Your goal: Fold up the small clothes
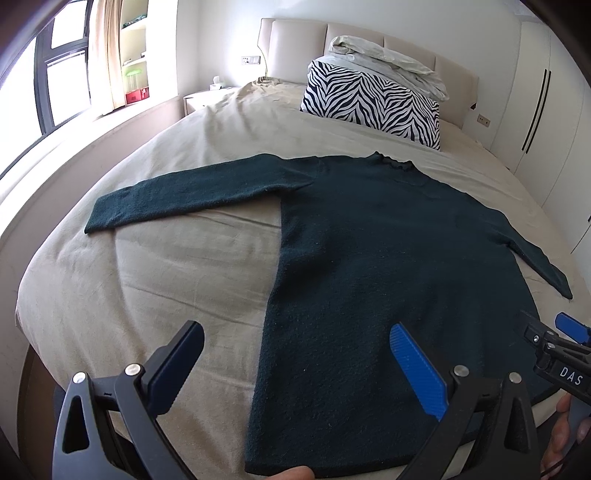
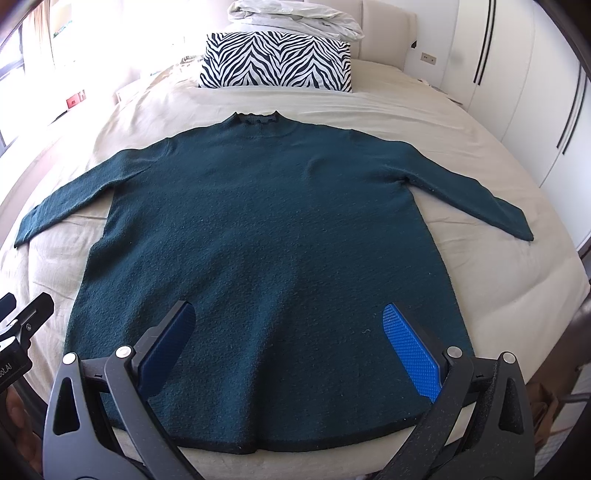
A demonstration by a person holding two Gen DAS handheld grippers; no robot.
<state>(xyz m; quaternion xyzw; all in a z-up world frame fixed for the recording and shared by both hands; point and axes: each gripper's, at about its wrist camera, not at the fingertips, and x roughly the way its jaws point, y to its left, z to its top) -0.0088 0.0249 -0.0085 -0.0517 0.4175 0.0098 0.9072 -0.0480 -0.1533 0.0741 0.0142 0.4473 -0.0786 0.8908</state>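
A dark teal long-sleeved sweater [image 1: 373, 266] lies flat on the bed, collar toward the headboard, both sleeves spread out; it also shows in the right wrist view [image 2: 266, 236]. My left gripper [image 1: 297, 332] is open and empty, above the sweater's lower left edge near the hem. My right gripper [image 2: 288, 314] is open and empty, above the middle of the lower body, just short of the hem [image 2: 240, 448]. The right gripper's tip [image 1: 570, 326] also shows at the right edge of the left wrist view.
The beige bed sheet [image 1: 166, 277] lies under the sweater. A zebra-print pillow [image 2: 277, 61] and a white bundled duvet [image 2: 295, 16] sit at the headboard. A window [image 1: 44, 85] is on the left, white wardrobes [image 2: 517, 74] on the right.
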